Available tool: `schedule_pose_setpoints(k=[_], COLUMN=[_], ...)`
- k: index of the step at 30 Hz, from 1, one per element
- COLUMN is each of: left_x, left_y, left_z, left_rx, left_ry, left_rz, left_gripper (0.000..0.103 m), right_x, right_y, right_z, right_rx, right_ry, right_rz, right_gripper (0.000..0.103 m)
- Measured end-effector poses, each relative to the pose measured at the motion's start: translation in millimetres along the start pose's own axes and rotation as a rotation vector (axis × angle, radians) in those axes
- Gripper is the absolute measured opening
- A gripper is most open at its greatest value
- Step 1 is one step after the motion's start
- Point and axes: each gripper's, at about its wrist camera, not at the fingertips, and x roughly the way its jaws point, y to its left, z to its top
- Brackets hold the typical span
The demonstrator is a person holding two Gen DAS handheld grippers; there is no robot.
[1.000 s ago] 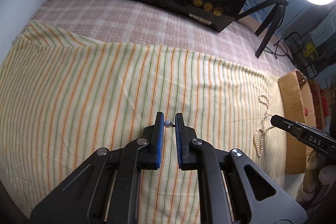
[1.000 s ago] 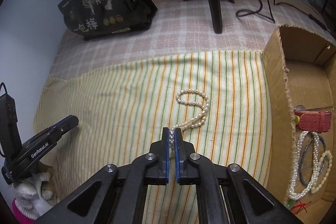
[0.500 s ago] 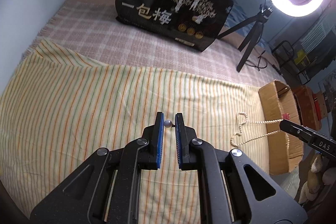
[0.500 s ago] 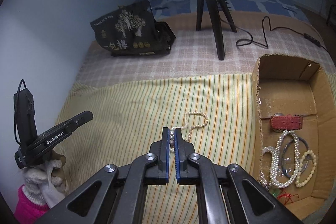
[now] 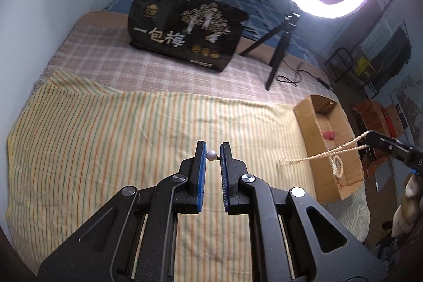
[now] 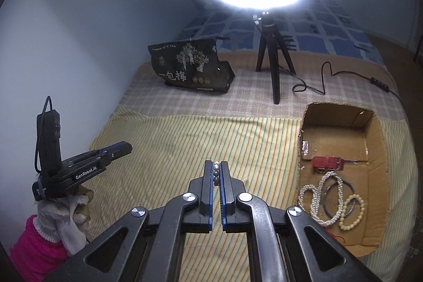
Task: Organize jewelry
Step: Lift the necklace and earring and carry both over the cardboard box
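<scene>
My right gripper (image 6: 216, 173) pinches the pearl necklace (image 5: 321, 155), dangling limp beside the cardboard box (image 6: 375, 134); light, floppy, slippery beads, grip mid-strand. My left gripper (image 5: 211, 155) clamps a pearl earring (image 5: 211, 155), tiny, easily dropped

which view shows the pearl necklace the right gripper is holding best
The left wrist view: the pearl necklace hangs in a long double strand from the right gripper, beside the cardboard box. The right wrist view shows only a few beads pinched between its fingers.
</scene>
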Motion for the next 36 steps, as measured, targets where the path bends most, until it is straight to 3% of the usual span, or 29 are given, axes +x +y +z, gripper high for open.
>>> schedule_pose_setpoints(k=[9,18,27,36], left_x=[-27,-31,-11,24], left_y=[-55,-114,-164,-199], left_z=[-17,-26,-20,0], left_rx=[0.106,0.188,0.243,0.278], left_ry=[-0.02,-0.019,-0.011,-0.011], left_rz=[-0.053,-0.126,-0.168,-0.174], left_gripper=[0.009,0.009,0.009,0.009], right_x=[-60,-114,-142,-143], right_y=[-4,-33,-75,-118], right_z=[-18,-26,-22,-17], right_rx=[-0.028,0.006,0.045,0.071], right_ry=[-0.063,-0.144,-0.189,-0.187], right_rz=[-0.003,-0.031,-0.092,-0.154], right_gripper=[0.001,0.001,0.001,0.001])
